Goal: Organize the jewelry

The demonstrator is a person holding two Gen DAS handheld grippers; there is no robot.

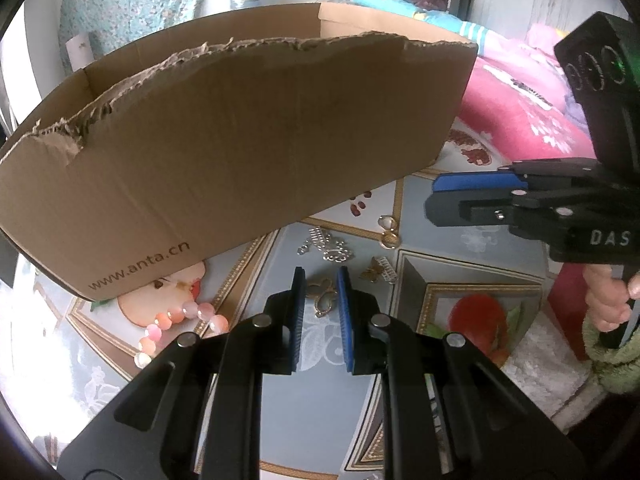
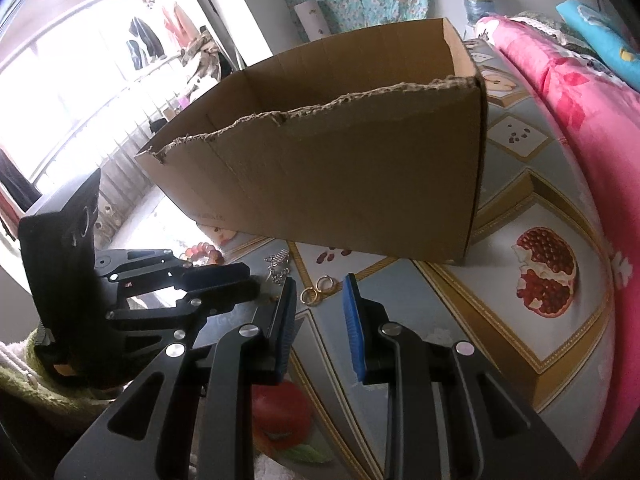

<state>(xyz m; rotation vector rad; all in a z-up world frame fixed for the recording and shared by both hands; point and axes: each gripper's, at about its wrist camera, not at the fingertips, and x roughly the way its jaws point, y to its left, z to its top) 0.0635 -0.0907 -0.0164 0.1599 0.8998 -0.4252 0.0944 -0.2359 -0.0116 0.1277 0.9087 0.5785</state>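
Several jewelry pieces lie on a fruit-print sheet [image 1: 420, 216] in front of a torn cardboard box [image 1: 240, 140]. They are a gold pendant [image 1: 322, 298], a silver chain [image 1: 328, 246], gold hoop earrings [image 1: 388, 232], a butterfly clip [image 1: 378, 270] and a pink bead bracelet [image 1: 180, 320]. My left gripper [image 1: 320, 280] points down at the sheet, its blue pads closed against both sides of the gold pendant. My right gripper [image 2: 320, 284] hovers open and holds nothing; the gold hoops [image 2: 314, 294] lie just past its tips. In the left wrist view it comes in from the right [image 1: 434, 196].
The open-topped box [image 2: 340, 180] stands close behind the jewelry, its torn near wall facing me. A pink quilt [image 2: 580, 120] is bunched along the right. A person's hand [image 1: 608, 300] with a green cuff holds the right gripper's handle.
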